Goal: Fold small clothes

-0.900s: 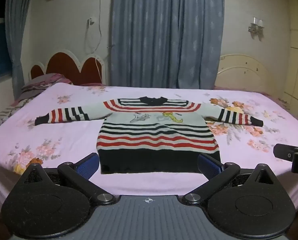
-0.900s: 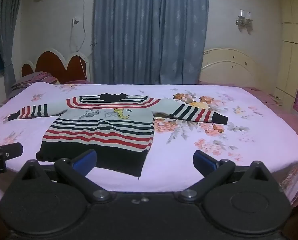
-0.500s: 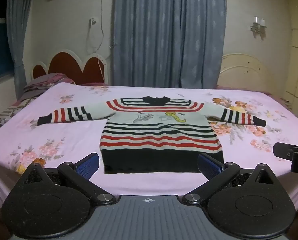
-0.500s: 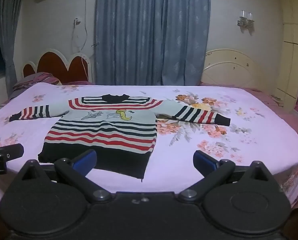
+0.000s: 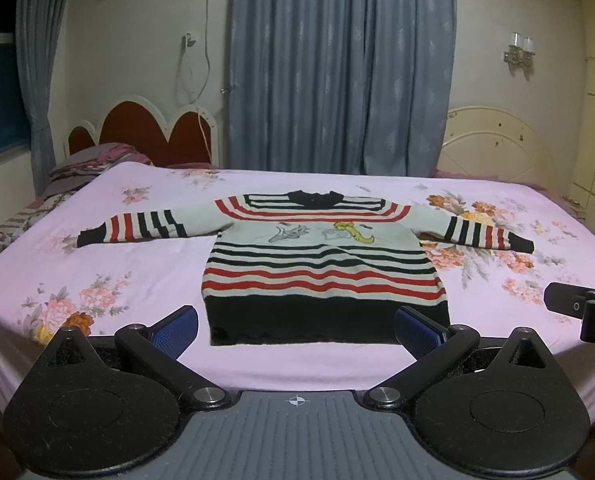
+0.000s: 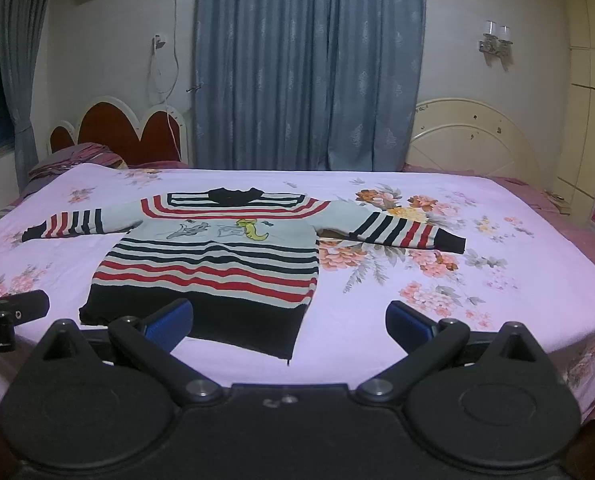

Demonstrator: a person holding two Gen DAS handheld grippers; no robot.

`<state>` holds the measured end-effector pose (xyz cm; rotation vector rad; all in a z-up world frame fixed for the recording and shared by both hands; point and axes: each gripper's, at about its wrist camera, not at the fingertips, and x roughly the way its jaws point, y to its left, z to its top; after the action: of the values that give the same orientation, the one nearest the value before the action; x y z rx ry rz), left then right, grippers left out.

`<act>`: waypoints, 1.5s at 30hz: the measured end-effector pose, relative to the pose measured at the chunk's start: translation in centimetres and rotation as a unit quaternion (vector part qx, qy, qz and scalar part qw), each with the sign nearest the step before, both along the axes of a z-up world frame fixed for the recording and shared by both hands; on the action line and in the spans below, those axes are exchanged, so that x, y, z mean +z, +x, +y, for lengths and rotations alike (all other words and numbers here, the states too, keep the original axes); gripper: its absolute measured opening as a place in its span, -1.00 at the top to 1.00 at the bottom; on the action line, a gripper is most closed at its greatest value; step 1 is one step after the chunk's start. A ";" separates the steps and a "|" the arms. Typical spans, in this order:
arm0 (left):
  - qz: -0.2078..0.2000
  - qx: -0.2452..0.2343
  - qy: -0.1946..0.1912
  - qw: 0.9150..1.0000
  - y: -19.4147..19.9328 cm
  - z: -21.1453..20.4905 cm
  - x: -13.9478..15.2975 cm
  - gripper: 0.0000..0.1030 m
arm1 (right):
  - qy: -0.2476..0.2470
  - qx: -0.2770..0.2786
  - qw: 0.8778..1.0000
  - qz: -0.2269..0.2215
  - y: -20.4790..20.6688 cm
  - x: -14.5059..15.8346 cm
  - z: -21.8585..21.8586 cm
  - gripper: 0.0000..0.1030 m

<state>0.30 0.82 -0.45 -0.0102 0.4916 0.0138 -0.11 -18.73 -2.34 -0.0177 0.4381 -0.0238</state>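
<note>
A small striped sweater (image 5: 321, 268), white with red and black bands, a black hem and a cartoon print, lies flat and face up on the pink floral bed (image 5: 97, 280), both sleeves spread out. It also shows in the right wrist view (image 6: 217, 256). My left gripper (image 5: 297, 326) is open and empty, held before the sweater's hem at the bed's near edge. My right gripper (image 6: 289, 320) is open and empty, near the hem's right corner. Each gripper's tip shows at the edge of the other's view.
The bed has a red scalloped headboard (image 5: 137, 132) with pillows (image 5: 85, 168) at the left and a cream footboard (image 5: 497, 144) at the right. Blue curtains (image 5: 337, 64) hang behind. A cream wardrobe (image 6: 593, 100) stands at the right.
Both views have shifted slightly; the sweater sits a little further right and lower in the frames. The sweater itself has not moved and both grippers stay open.
</note>
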 end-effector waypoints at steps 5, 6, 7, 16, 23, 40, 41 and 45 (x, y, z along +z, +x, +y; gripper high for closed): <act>-0.001 0.002 0.002 1.000 0.1 0.0 0.0 -1.00 | 0.002 0.001 1.000 0.000 0.1 0.0 0.0 -0.98; -0.001 0.002 0.001 1.000 0.1 0.1 -0.1 -1.00 | 0.002 0.002 1.000 0.000 0.1 0.0 -0.1 -0.98; -0.002 0.003 0.002 1.000 0.1 0.1 -0.1 -1.00 | 0.003 0.003 1.000 0.000 0.2 -0.1 -0.1 -0.98; -0.003 0.004 0.003 1.000 0.0 0.1 0.1 -1.00 | 0.004 0.004 1.000 -0.001 0.2 0.0 0.0 -0.98; -0.004 0.004 0.003 1.000 0.0 -0.1 0.1 -1.00 | 0.004 0.003 1.000 -0.001 0.2 0.0 0.0 -0.98; -0.005 0.005 0.002 1.000 -0.2 -0.5 0.4 -1.00 | 0.005 0.006 1.000 -0.002 0.1 0.2 -0.4 -0.98; -0.006 0.005 0.002 1.000 -0.2 -0.5 0.4 -1.00 | 0.004 0.006 1.000 -0.002 0.0 0.1 -0.5 -0.98; -0.006 0.005 0.002 1.000 -0.3 -0.6 0.4 -1.00 | 0.003 0.006 1.000 -0.003 0.0 0.1 -0.5 -0.98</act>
<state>0.02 0.25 -0.05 -0.0094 0.4800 0.0235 -0.14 -19.19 -2.20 -0.0136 0.4324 -0.0102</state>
